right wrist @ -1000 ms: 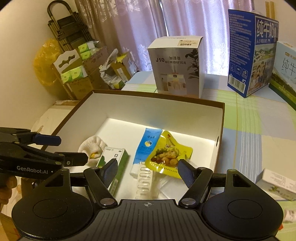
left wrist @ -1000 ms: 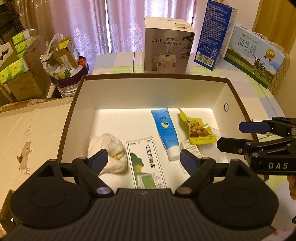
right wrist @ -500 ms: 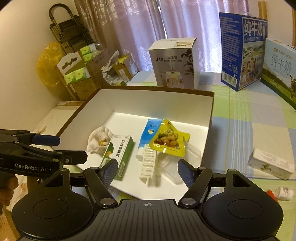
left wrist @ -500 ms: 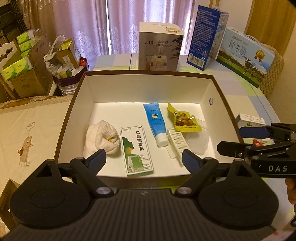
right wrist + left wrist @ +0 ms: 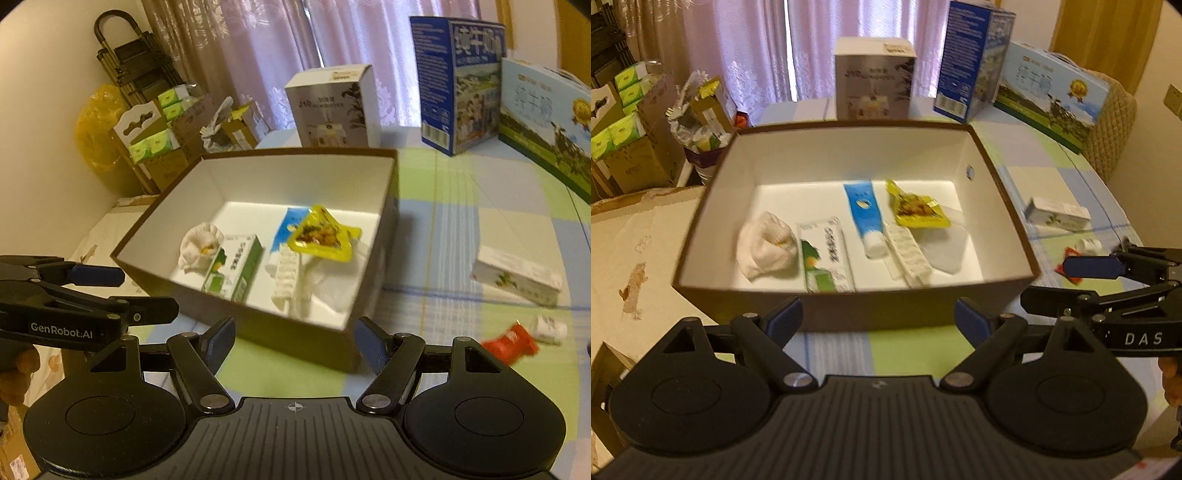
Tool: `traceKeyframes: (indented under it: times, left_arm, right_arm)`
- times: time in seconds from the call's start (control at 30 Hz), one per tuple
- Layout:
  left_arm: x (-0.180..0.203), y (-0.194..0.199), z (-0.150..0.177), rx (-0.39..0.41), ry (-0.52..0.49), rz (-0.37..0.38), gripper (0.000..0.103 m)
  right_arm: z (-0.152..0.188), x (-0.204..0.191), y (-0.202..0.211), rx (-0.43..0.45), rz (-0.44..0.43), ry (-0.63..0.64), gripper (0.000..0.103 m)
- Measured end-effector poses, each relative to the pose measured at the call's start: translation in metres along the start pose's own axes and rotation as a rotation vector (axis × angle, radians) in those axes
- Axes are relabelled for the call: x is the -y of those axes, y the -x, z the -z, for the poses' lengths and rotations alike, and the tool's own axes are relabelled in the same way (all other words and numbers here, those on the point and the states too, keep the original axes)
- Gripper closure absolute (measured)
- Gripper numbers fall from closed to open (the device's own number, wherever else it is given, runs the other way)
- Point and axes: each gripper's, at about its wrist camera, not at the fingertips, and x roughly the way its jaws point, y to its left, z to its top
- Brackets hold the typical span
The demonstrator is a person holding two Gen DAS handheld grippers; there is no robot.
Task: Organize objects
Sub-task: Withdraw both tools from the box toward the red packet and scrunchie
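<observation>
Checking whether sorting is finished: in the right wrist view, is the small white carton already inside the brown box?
No; the small white carton lies on the checked tablecloth, right of the brown box.

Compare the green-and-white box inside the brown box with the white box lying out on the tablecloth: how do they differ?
The green-and-white box lies inside the brown box, between the white cloth bundle and the blue tube; the white box lies outside, on the tablecloth. The first has bold green print, the second is mostly pale with a small green mark. Both are long cartons lying flat.
</observation>
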Motion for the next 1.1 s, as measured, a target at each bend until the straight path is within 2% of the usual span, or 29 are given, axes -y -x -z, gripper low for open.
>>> traceKeyframes:
  times: [0.4, 0.83, 1.1]
  left_arm:
    - [0.067, -0.017, 0.038, -0.079, -0.045, 0.085, 0.016]
    - [0.159, -0.032, 0.037, -0.101, -0.137, 0.161, 0.016]
    - [0.204, -0.049, 0.031, -0.083, -0.178, 0.171, 0.016]
  right_arm:
    - [0.056, 0.058, 0.043, -0.048, 0.066, -0.112, 0.034]
    - [0.093, 0.138, 0.094, -0.051, 0.169, -0.241, 0.034]
    - [0.1, 0.178, 0.114, -0.04, 0.197, -0.276, 0.034]
